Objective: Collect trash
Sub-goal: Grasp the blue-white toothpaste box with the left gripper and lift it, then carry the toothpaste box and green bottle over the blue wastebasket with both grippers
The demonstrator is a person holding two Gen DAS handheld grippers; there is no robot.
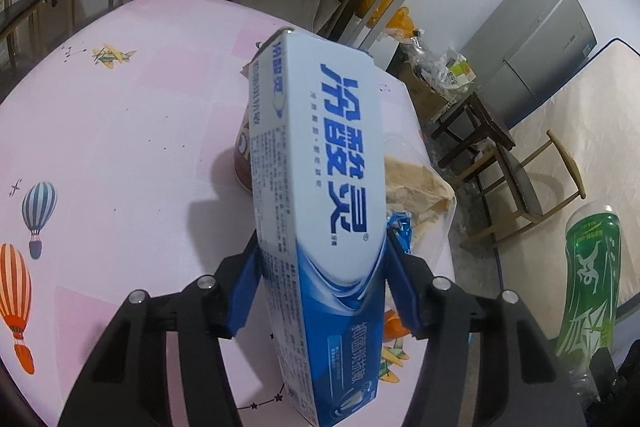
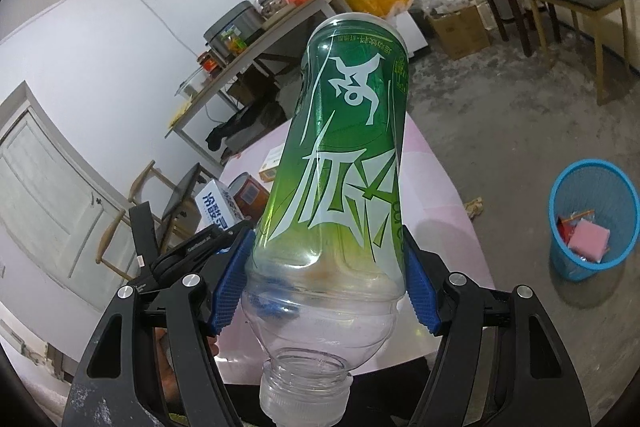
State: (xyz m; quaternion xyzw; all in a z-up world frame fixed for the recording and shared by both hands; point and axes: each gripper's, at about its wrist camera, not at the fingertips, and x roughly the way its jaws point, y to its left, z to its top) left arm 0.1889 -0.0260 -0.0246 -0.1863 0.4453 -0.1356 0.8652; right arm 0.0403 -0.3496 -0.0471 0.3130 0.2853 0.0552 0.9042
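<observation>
My left claw has its blue pads pressed against both long sides of a blue-and-white toothpaste box, holding it tilted with its far end up and away from me over the pink table. The jaws are part-way closed, only as wide as the box.

My right claw grips a green-labelled plastic bottle at the shoulder, just below the label. Its capless neck points back toward me and its base points up and away. The jaws stand fairly wide, with the pads touching the clear plastic on either side.

I take the table as my landmark. On it, just behind the box, sit a brown round tub, a crumpled tan paper and a blue wrapper. A small yellow-and-white carton lies further along the table top, seen in the right wrist view.

A blue mesh bin stands on the concrete floor beside the table, well apart from both claws, with a pink sponge-like piece and red scraps inside. A scrap of paper lies on the floor between table and bin. Beyond the table a cluttered shelf table stands against the white wall.
</observation>
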